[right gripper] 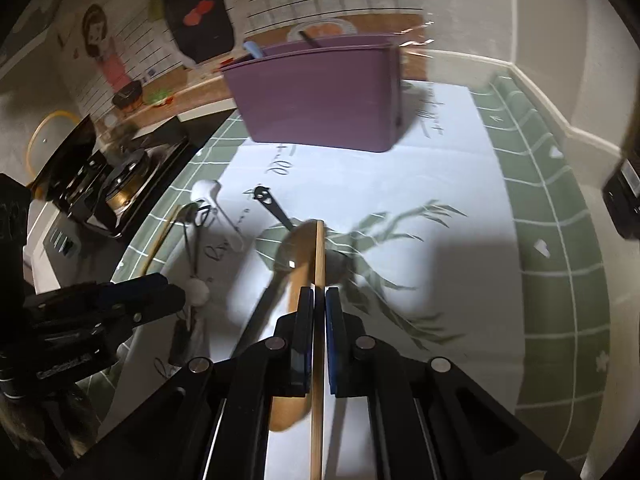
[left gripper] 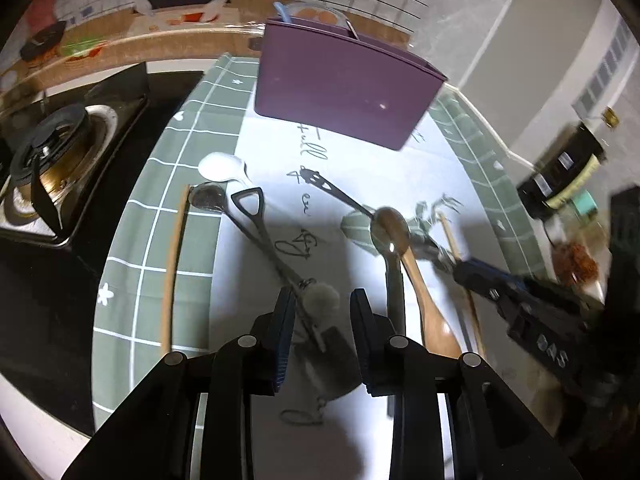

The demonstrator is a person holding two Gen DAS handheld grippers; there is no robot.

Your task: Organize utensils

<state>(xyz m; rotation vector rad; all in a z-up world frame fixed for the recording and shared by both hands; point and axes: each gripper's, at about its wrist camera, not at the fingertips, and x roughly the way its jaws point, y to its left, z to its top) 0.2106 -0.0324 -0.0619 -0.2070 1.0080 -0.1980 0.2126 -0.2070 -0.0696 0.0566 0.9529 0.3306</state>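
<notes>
Right gripper [right gripper: 316,300] at lower centre, jaws clamped on a wooden chopstick [right gripper: 319,280], left gripper [left gripper: 322,304] at bottom centre, jaws apart around a pom-pom charm [left gripper: 320,298], purple utensil holder [left gripper: 340,88] at top centre, metal spoon [left gripper: 390,236] right of centre.

A purple holder [left gripper: 344,88] was seen on a white sheet [right gripper: 400,184] marked with black script. Around the sheet, a sage-green cloth [left gripper: 160,220] was gridded in white lines, with white flowers.
</notes>
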